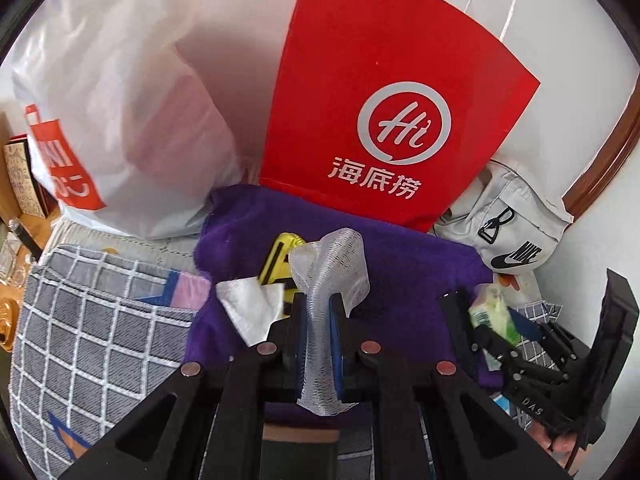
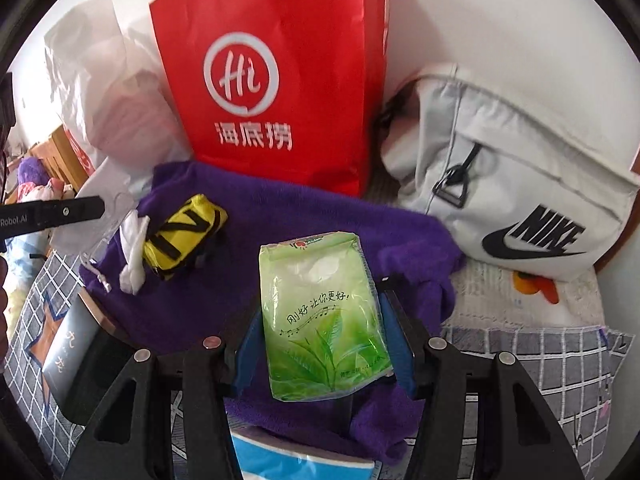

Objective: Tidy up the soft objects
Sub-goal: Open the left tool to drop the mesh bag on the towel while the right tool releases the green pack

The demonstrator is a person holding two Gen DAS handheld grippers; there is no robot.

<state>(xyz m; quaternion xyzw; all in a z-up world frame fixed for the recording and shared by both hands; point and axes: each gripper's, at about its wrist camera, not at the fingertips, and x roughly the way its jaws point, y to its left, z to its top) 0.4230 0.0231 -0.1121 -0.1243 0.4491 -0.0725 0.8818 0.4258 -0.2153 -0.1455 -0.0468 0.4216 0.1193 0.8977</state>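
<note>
My left gripper (image 1: 318,308) is shut on a white foam mesh sleeve (image 1: 332,264), which sticks up between the blue pads over a purple towel (image 1: 408,276). A yellow and black folded item (image 1: 280,254) and a crumpled white tissue (image 1: 252,308) lie on the towel just beyond it. My right gripper (image 2: 322,308) is shut on a green tissue pack (image 2: 324,320), held above the purple towel (image 2: 280,216). The yellow item (image 2: 184,232) and the white tissue (image 2: 134,252) lie to its left. The right gripper with the green pack (image 1: 494,312) also shows at the right of the left wrist view.
A red paper bag (image 2: 272,80) stands against the wall behind the towel, a white plastic bag (image 1: 120,120) on its left, a pale grey Nike bag (image 2: 520,184) on its right. Grey checked bedding (image 1: 88,340) lies underneath. A blue and white pack (image 2: 280,460) lies near.
</note>
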